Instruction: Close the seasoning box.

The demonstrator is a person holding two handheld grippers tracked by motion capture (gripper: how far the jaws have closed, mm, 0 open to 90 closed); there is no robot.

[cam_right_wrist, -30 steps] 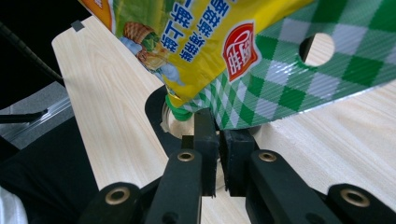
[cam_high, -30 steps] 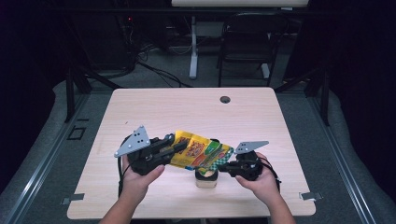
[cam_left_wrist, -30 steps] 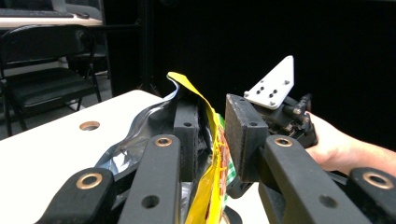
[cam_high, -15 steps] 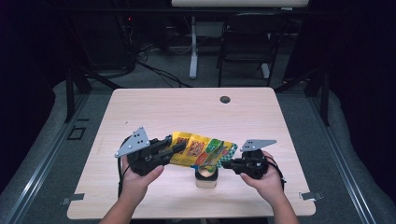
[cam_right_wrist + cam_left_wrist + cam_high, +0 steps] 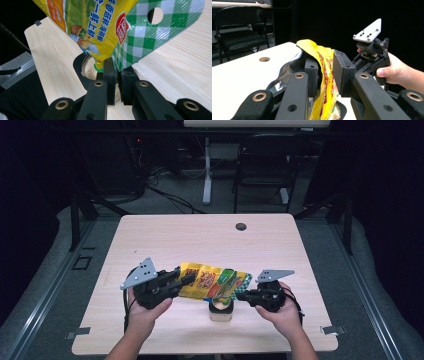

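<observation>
From the high view, a yellow snack bag [image 5: 212, 282] is held up off the table [image 5: 165, 240] between the two grippers, stretched out sideways. The left gripper [image 5: 186, 279] is clamped on one end and the right gripper [image 5: 237, 295] is pinched on the other end, the green checked one. Right under that end a small jar [image 5: 220, 308] is parked near the front edge of the table, with something pale in it. So the bag looks tipped and lined up over the jar, and pouring seems to be in hand, though no falling stream can be made out.

In the left gripper view, the bag [image 5: 325, 82] is squeezed between the two black jaws, crumpled, with silver lining seen at its open side. The right gripper [image 5: 362, 65] and the hand [image 5: 395, 71] holding it are seen farther off.

In the right gripper view, the bag's corner [image 5: 120, 32] is nipped tight by the jaws, and the jar [image 5: 91, 71] is spotted just below with a layer of light crumbs or powder on the bottom. It looks far from full, so most of the filling is probably left. How much is in the bag can't be told.
</observation>
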